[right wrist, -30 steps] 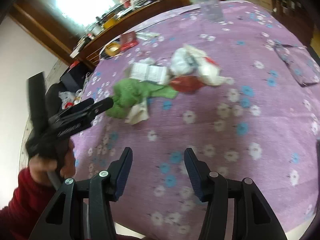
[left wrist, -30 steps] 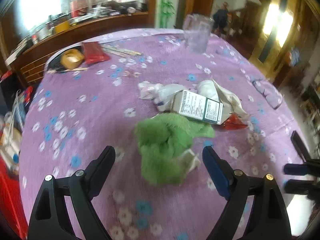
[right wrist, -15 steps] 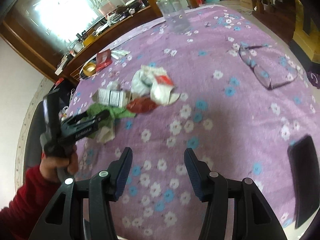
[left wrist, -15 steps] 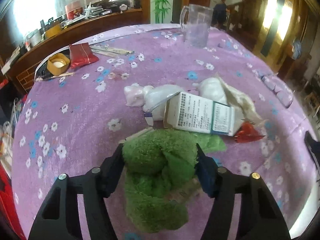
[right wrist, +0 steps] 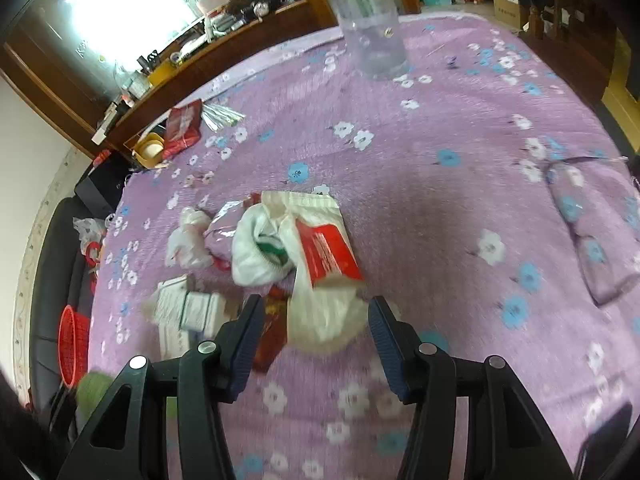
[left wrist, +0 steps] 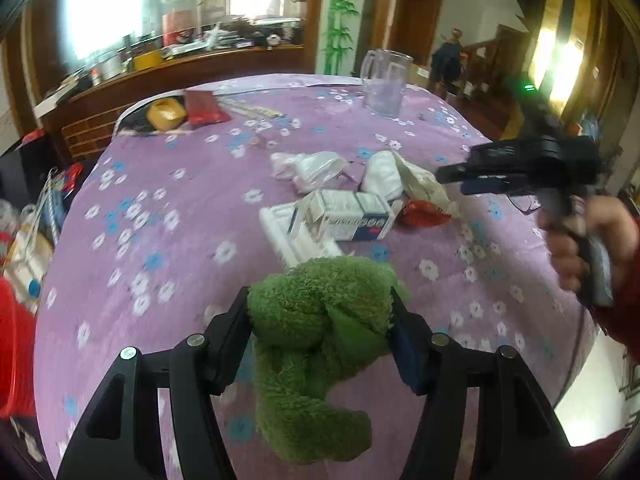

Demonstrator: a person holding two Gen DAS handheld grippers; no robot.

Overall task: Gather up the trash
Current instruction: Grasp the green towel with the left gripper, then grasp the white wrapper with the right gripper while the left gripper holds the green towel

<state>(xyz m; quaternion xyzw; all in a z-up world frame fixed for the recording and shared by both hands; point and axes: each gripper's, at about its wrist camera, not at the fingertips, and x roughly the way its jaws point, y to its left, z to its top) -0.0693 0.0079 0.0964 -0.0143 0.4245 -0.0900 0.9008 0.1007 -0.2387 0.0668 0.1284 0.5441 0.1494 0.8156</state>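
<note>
Above the purple tablecloth (left wrist: 168,240), left tongs (left wrist: 320,320) clench green cloth (left wrist: 316,344); right tongs (right wrist: 316,332) gape, empty.

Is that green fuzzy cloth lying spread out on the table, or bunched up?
Bunched up: the green cloth is a crumpled wad pinched between the left hand-held gripper fingers, its tail dangling.

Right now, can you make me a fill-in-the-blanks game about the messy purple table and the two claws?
1. The left claw is squeezing a fluffy ____ cloth.
2. The tablecloth is purple with small ____ printed on it.
3. The right claw is open above a crumpled ____ bag.
4. At the far side of the table stands a clear ____.

Missing words: green; flowers; white; jug
</note>
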